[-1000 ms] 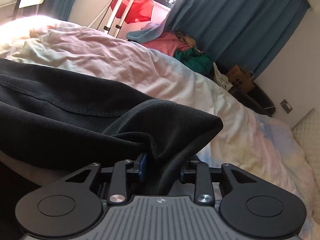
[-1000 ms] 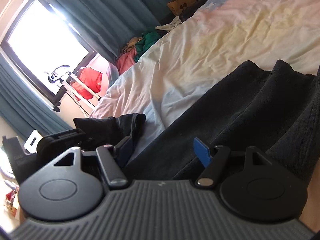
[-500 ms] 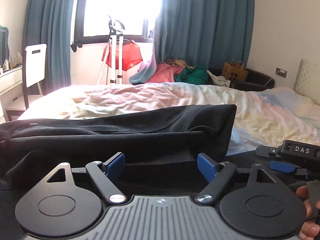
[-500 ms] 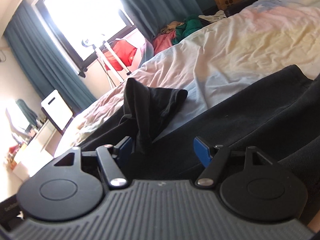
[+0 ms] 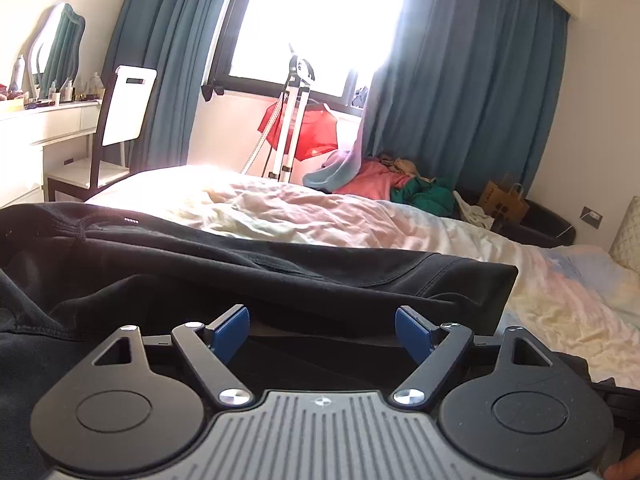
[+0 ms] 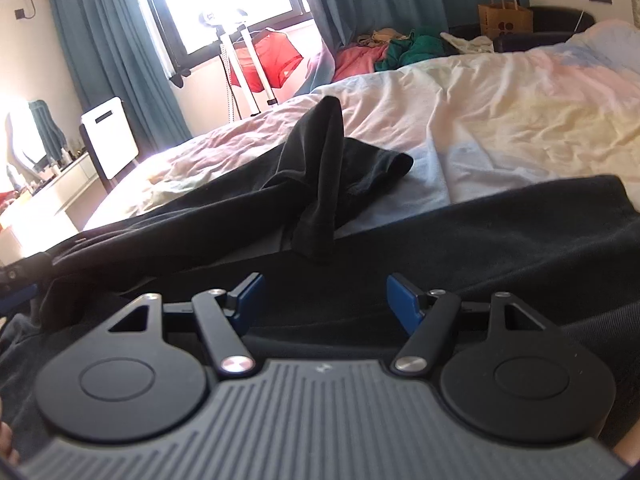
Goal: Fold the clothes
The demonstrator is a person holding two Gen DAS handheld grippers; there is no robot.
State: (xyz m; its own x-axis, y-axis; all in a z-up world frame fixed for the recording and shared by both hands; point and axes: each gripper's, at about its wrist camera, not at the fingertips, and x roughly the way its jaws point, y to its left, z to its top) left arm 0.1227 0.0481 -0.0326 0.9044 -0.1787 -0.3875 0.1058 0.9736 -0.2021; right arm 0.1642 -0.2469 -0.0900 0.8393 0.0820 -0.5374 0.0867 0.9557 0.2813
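Lying across the near side of the bed [image 5: 460, 236], the black garment [image 5: 280, 264] spreads over the pale, rumpled bedding. The left gripper [image 5: 322, 330] sits low over the dark cloth with its blue-padded fingers [image 5: 230, 328] spread wide apart, and nothing is caught between them. Past its tips, one folded edge of the garment runs to a squared corner toward the right of the left wrist view.

The right gripper [image 6: 322, 304] is likewise wide open over the black garment [image 6: 500, 232], its fingers [image 6: 248, 300] holding nothing. Ahead of it in the right wrist view, a bunched part of the cloth stands up in a narrow peak, with another flap lying flat just beside it on the bedding [image 6: 500, 112].

Beyond the bed, teal curtains [image 5: 460, 92] frame a bright window [image 5: 316, 12]. A white stand [image 5: 290, 128] with a red cloth [image 5: 312, 132] on it is below the window, and a heap of pink and green clothes [image 5: 396, 184] sits near a brown paper bag [image 5: 504, 204]. A white chair [image 5: 126, 112] stands by a dresser [image 5: 44, 128] at the left.
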